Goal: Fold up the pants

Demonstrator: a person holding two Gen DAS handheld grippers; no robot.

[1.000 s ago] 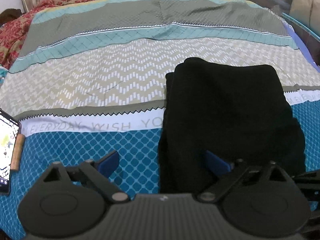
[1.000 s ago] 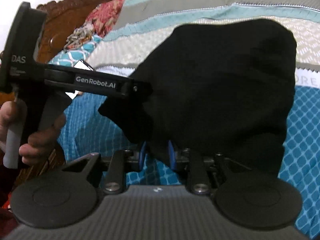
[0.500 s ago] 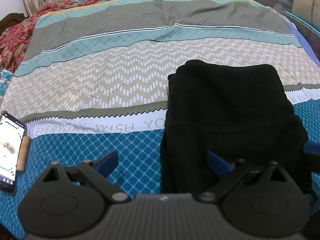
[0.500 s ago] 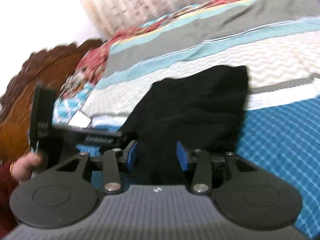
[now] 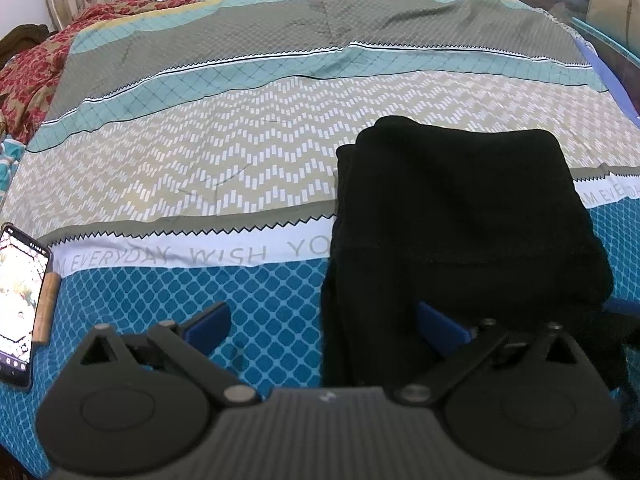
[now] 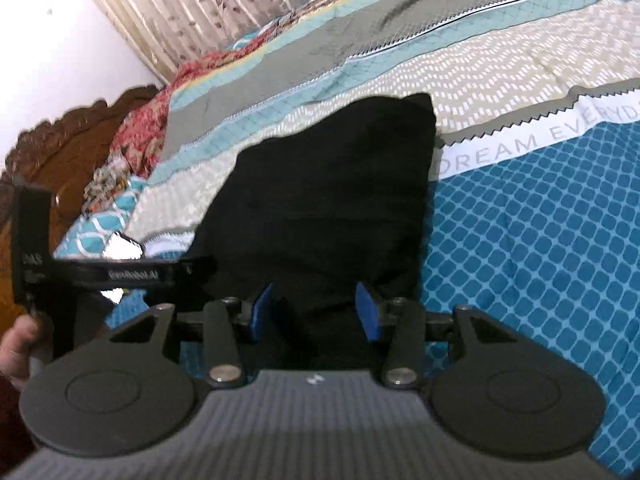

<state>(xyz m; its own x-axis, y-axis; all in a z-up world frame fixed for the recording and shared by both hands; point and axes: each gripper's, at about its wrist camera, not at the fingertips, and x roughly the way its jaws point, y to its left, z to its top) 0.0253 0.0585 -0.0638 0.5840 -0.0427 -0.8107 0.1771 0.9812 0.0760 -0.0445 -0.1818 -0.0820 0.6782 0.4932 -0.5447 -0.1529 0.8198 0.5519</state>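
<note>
Bedspread (image 5: 248, 256) reading "EVERYDAY WISH", folded black pants (image 5: 460, 216) atop, left tongs (image 5: 324, 324) spread, right tongs (image 6: 316, 312) spread

Patterned bed (image 5: 248, 168), curtain (image 6: 192, 12) behind

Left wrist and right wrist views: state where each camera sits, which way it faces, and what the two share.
Left wrist: sits on the left hand-held gripper, looks level across the bedspread toward the curtain; its blue pads stand wide apart, the black pants ahead on the right, a phone at the left edge.
Right wrist: sits on the right hand-held gripper, rolled, looks across the pants toward the headboard; jaws open, the person's hand shows.
Shared: pants, bedspread, phone, curtain.
</note>
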